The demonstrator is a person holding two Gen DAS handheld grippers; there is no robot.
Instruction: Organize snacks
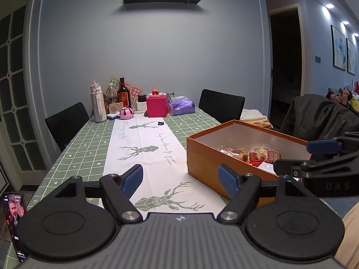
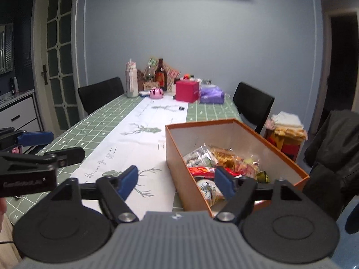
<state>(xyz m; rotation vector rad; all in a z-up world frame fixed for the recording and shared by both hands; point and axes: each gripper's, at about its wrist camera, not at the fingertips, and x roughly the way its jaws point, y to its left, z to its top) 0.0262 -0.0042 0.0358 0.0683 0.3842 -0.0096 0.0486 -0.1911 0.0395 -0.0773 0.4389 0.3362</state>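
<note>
An open orange cardboard box (image 1: 206, 157) stands on the table's right side, also seen in the right wrist view (image 2: 179, 154). Several wrapped snacks (image 2: 215, 165) lie piled inside it; in the left wrist view the snacks (image 1: 251, 153) show over the near wall. My left gripper (image 1: 180, 180) is open and empty, above the white runner just left of the box. My right gripper (image 2: 176, 182) is open and empty, over the box's near left corner. The right gripper shows at the right of the left wrist view (image 1: 314, 157), and the left gripper at the left of the right wrist view (image 2: 44, 148).
The table has a green checked cloth (image 1: 89, 139) and a white deer runner (image 1: 143, 148). Bottles, a pink box (image 1: 157, 105) and a purple tissue pack (image 1: 181, 106) crowd the far end. Black chairs stand on both sides. A phone (image 1: 13, 222) leans at the near left. A dark jacket (image 2: 332, 145) hangs at right.
</note>
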